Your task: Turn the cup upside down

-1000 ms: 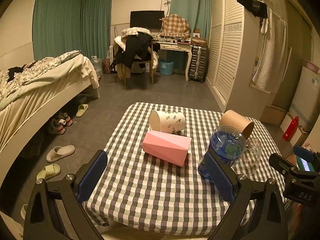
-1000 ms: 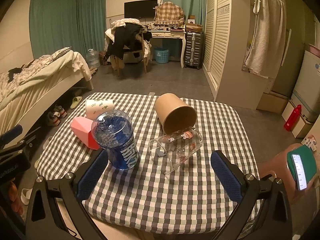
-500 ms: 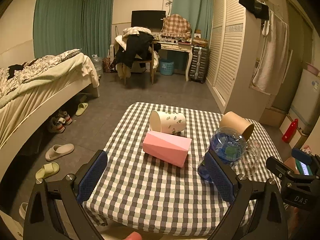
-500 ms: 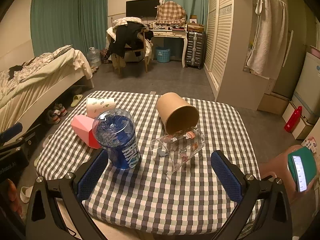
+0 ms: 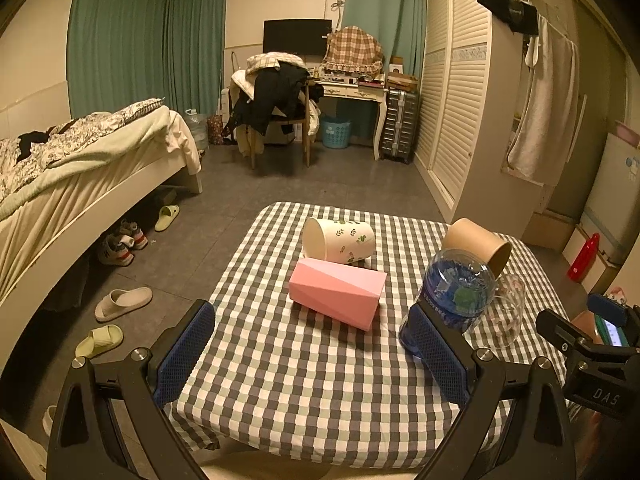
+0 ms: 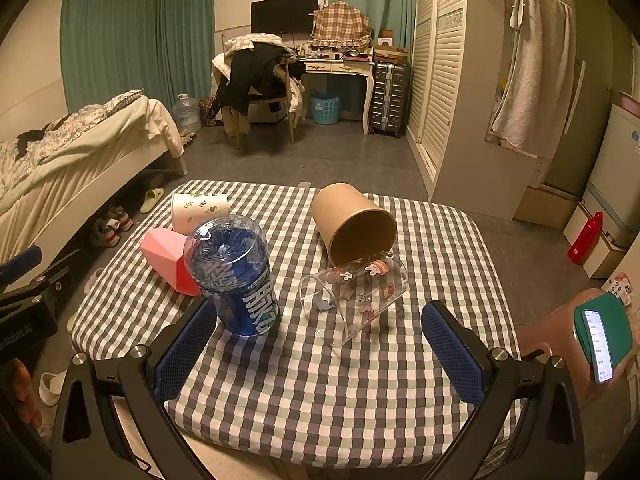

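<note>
Several cups are being shown on the checked tablecloth (image 6: 360, 380); the clear glass cup with stickers (image 6: 354, 298), lying on its side just ahead between the wide-open, empty right gripper (image 6: 316, 340) fingers, is being judged rigid, slippery and fragile, best gripped across its wall. Left of it, a blue plastic tumbler (image 6: 234, 276) is standing; beyond, a brown paper cup (image 6: 352, 224) is lying. The left gripper (image 5: 316, 348) is being held open, empty.
</note>
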A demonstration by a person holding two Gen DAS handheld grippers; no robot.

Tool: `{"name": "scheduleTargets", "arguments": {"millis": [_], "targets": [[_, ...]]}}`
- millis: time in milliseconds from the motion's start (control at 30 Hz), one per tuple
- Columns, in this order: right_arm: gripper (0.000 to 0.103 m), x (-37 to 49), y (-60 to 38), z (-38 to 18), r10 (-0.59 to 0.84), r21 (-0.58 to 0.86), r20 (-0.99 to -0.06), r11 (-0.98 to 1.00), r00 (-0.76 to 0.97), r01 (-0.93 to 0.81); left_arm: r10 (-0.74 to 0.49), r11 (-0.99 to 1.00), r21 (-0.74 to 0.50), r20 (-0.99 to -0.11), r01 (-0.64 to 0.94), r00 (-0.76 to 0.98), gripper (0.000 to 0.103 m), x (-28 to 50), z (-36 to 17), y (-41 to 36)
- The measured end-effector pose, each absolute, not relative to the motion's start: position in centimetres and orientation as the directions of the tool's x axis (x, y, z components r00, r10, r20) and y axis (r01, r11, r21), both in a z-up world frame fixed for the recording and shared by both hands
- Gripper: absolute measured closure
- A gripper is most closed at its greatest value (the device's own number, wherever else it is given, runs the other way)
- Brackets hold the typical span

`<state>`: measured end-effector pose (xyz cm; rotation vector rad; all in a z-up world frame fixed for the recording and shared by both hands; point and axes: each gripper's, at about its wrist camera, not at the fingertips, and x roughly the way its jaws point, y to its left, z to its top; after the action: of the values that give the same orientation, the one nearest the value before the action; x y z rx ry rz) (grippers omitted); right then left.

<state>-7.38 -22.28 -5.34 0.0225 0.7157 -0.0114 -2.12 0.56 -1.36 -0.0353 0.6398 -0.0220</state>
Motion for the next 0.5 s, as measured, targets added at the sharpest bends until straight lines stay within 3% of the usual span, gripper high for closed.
{"name": "scheduleTargets", "arguments": {"millis": [500], "targets": [[0.000,-7.38,-22.30,-5.31,-0.002,0.016,-0.658,1.000,0.753,0.016,-0.024,1.000,-0.030,-0.597,0.008,0.802,0.003,-2.25,-1.28,0.60]]}}
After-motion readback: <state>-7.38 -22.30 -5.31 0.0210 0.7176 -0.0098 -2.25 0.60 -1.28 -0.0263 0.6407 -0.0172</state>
